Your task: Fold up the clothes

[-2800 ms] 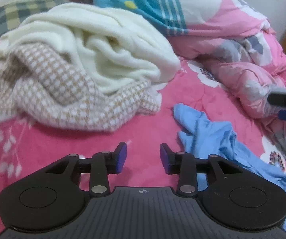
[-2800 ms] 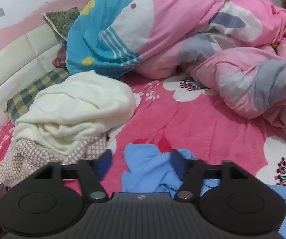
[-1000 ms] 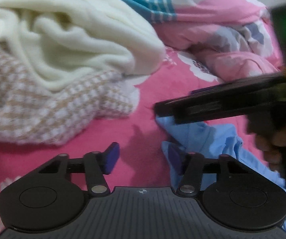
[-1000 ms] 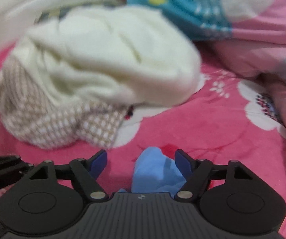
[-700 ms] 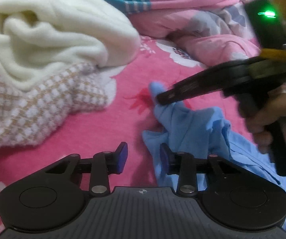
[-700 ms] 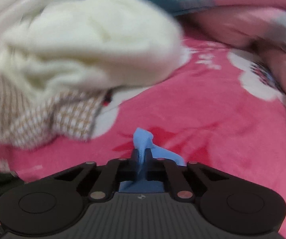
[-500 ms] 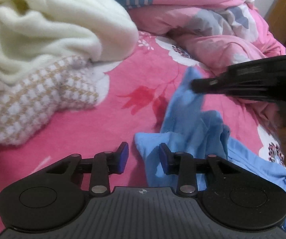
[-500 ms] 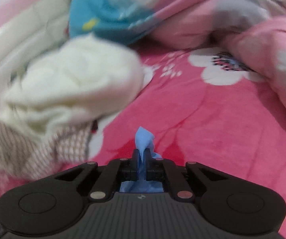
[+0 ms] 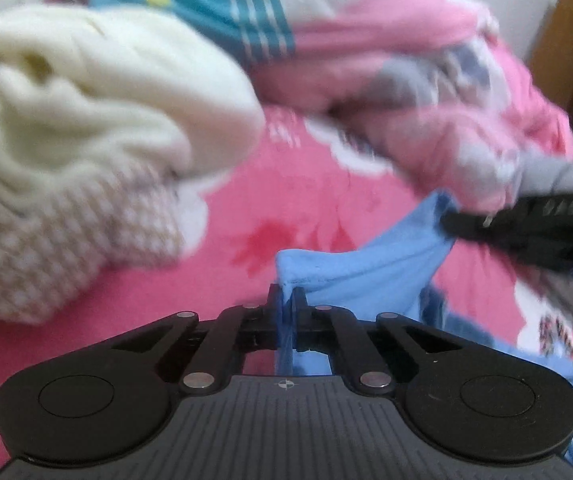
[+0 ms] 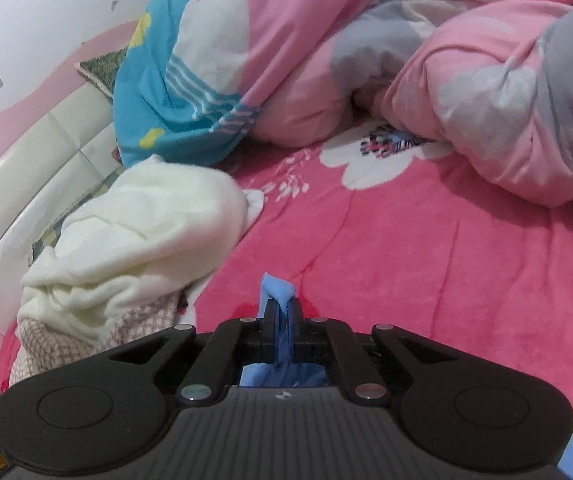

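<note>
A light blue garment hangs stretched above the pink floral bed sheet. My left gripper is shut on one hemmed corner of it. In the left wrist view my right gripper comes in from the right, shut on another corner, with a hand behind it. In the right wrist view my right gripper pinches the blue garment, a small tip sticking up past the fingers. The rest of the cloth droops below and to the right.
A cream fleece lies on a beige checked garment at the left. A bunched pink, white and blue duvet fills the back and right. A padded headboard runs along the left; wooden furniture stands far right.
My left gripper has shut on a corner of the blue garment; half a second ago it was open around it. The right gripper has carried its corner up and to the right, stretching the cloth.
</note>
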`<state>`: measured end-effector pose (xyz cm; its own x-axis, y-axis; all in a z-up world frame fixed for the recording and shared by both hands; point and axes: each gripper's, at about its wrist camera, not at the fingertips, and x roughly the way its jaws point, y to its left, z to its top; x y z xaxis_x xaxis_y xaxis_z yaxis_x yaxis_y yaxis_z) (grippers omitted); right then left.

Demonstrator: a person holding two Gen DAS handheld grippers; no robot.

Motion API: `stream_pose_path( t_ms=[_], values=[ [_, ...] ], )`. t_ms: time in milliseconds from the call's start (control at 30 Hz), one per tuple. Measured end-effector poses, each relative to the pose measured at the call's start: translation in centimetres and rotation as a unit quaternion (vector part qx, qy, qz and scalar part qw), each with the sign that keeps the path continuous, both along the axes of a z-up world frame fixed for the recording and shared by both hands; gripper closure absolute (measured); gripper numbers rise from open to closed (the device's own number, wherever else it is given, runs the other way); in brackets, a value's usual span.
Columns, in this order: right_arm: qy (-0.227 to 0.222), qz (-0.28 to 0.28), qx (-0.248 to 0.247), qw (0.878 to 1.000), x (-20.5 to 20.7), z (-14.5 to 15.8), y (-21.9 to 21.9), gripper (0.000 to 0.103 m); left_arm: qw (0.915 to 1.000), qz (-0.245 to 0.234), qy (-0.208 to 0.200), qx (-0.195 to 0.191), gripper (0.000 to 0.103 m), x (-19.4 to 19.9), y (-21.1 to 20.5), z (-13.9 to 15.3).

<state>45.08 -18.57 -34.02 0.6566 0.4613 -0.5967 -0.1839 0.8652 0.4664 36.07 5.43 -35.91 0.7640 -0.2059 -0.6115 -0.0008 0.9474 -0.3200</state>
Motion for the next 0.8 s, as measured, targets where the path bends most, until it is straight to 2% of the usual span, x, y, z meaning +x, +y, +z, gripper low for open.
stream_pose_path(
  t_ms=[133,200,300,367,567,733,800],
  values=[
    [-0.021,0.028,0.003,0.999,1.0,0.6,2.0,0.099,0.9971,0.049,-0.045,0.036,0.101,-2.3,0.9,2.4],
    [-0.028,0.053,-0.002,0.998,1.7,0.4,3.9,0.099,0.9950,0.075,-0.047,0.048,0.101,-3.2,1.5,2.9],
    [-0.033,0.092,-0.010,0.995,2.8,-0.3,7.0,0.099,0.9912,0.113,-0.032,0.061,0.101,-4.0,2.4,2.7],
    [-0.027,0.117,-0.017,0.993,3.7,-1.3,9.2,0.099,0.9885,0.139,-0.007,0.061,0.101,-4.2,3.3,1.9],
    [0.001,0.179,-0.077,0.981,5.0,-4.9,14.9,0.099,0.9795,0.189,0.044,0.053,0.101,-5.4,5.2,-0.8],
    [0.004,0.200,-0.096,0.975,5.7,-6.3,17.8,0.099,0.9758,0.206,0.057,0.045,0.101,-5.8,5.8,-1.7],
    [0.005,0.187,-0.088,0.978,5.7,-5.8,17.1,0.099,0.9754,0.206,0.064,0.046,0.101,-5.5,5.8,-2.0]
  ],
)
